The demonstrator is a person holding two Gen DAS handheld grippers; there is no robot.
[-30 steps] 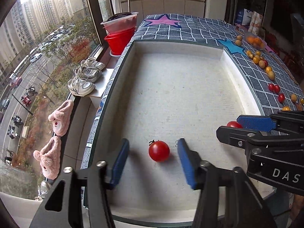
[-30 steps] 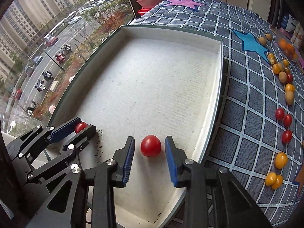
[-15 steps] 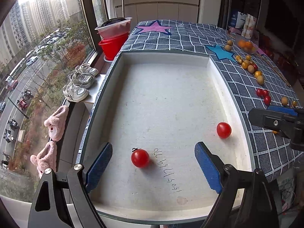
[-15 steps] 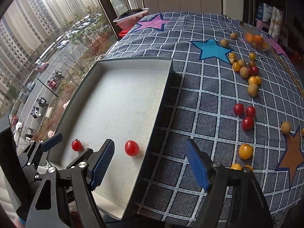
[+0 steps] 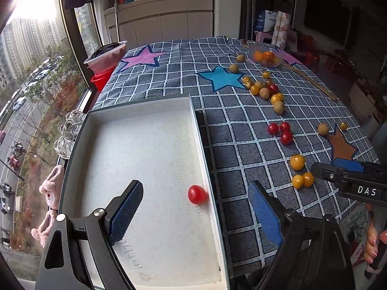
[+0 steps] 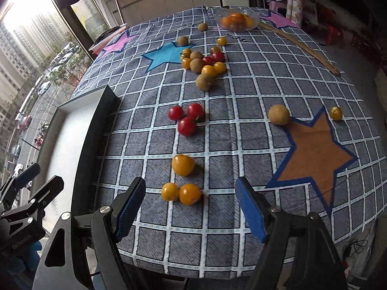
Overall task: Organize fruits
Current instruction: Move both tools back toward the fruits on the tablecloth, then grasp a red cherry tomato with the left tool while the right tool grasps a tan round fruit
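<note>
So far only one red tomato (image 5: 197, 194) was seen in the white tray (image 5: 145, 111), most fruits (image 6: 186, 125) being left scattered on the tablecloth (image 6: 241, 145), with both the left gripper (image 5: 196, 215) and the right gripper (image 6: 189, 207) spread wide and empty.

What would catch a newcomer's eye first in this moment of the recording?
Probably the small fruits scattered over the star-patterned checked tablecloth: three red tomatoes clustered mid-table and three yellow tomatoes just ahead of the open right gripper. Next, the big white tray at the window side, with one red tomato against its right wall, ahead of the open left gripper.
</note>
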